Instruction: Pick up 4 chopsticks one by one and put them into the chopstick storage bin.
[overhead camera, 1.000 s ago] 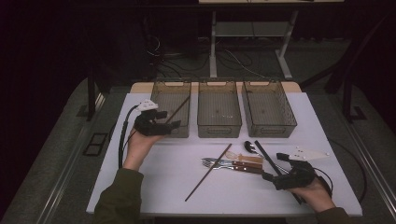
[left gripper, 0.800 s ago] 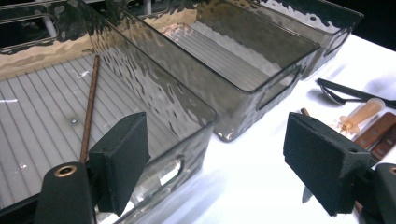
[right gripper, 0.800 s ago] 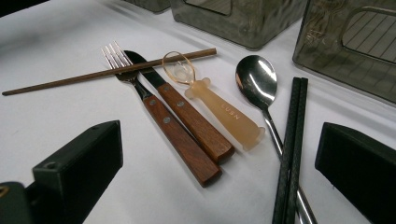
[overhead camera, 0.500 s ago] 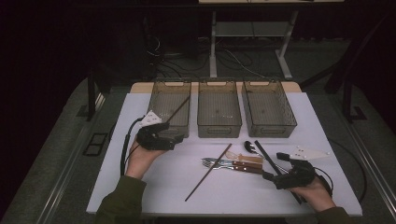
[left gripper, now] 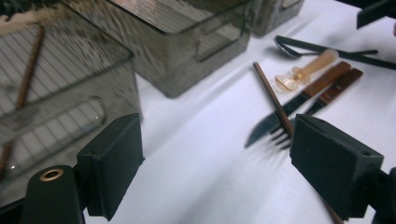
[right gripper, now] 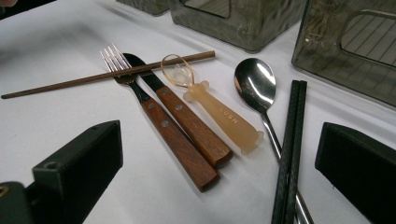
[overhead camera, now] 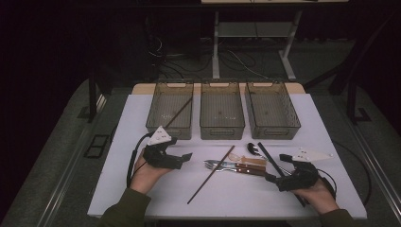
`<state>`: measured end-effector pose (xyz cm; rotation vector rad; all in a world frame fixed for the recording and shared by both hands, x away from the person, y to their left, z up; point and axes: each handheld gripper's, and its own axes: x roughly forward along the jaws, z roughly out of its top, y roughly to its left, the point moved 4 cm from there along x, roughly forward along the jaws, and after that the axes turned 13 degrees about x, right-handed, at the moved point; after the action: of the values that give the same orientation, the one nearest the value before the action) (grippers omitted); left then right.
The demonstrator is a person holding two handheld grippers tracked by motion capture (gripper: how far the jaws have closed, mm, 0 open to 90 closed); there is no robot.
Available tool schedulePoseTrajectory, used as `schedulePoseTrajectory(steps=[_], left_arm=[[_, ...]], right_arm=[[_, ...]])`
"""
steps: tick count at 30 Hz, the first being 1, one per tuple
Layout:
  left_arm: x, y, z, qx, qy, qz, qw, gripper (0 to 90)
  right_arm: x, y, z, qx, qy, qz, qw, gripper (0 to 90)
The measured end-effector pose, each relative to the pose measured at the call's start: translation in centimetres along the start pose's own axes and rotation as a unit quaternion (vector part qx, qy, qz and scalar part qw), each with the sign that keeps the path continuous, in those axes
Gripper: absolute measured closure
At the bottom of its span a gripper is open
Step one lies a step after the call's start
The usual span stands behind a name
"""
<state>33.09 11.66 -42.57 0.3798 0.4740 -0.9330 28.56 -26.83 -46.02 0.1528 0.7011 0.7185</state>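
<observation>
The left gripper [overhead camera: 185, 156], fingers spread and just opening with nothing between, hovers over bare white table [overhead camera: 142, 113] beside the slim brown wooden chopstick [overhead camera: 211, 174]; the right gripper [overhead camera: 274, 170], fingers released, rests by smooth wood-handled cutlery [overhead camera: 236, 166].

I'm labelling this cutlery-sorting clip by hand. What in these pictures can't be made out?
- Brown chopstick, left gripper view: its near end is hidden behind the left tool's own pad.
- Metal spoon, right gripper view: handle partly hidden under the black chopsticks, then cut off by the bottom edge.
- Fork and knife, left gripper view: tips blurred.
- Left bin, high view: too dark and small to tell its contents beyond one stick.
</observation>
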Motion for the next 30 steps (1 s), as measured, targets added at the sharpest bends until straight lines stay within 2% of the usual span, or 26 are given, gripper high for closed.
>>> schedulePoseTrajectory(steps=[8, 13, 16, 22, 23, 25, 30], left_arm=[[0.5, -1.9, -0.4, 0.008, 0.008, -0.022, 0.9997, 17.3], [1.0, -3.2, -0.6, 0.007, 0.016, -0.037, 0.9992, 22.6], [1.3, -3.8, -0.6, 0.011, 0.021, -0.042, 0.9988, 28.9], [2.1, -4.9, -0.8, 0.015, 0.035, -0.073, 0.9966, 45.4], [2.2, -5.0, -0.8, 0.018, 0.039, -0.077, 0.9961, 51.2], [2.5, -5.4, -0.7, 0.019, 0.039, -0.085, 0.9954, 55.1], [3.0, -5.8, -0.6, 0.023, 0.046, -0.091, 0.9945, 64.5]], right_arm=[[0.2, -0.1, 0.1, 0.000, 0.000, 0.000, 1.0000, 0.5], [0.1, 0.0, 0.0, 0.001, 0.001, 0.002, 1.0000, 0.5], [0.1, 0.2, 0.0, -0.002, -0.001, 0.004, 1.0000, 0.6], [0.2, 0.1, 0.1, 0.001, 0.000, 0.004, 1.0000, 0.5], [0.3, 0.1, 0.1, 0.001, 0.000, 0.004, 1.0000, 0.5], [0.3, 0.1, 0.1, 0.001, -0.001, 0.004, 1.0000, 0.5], [0.3, 0.0, 0.1, 0.001, -0.002, 0.004, 1.0000, 0.5]])
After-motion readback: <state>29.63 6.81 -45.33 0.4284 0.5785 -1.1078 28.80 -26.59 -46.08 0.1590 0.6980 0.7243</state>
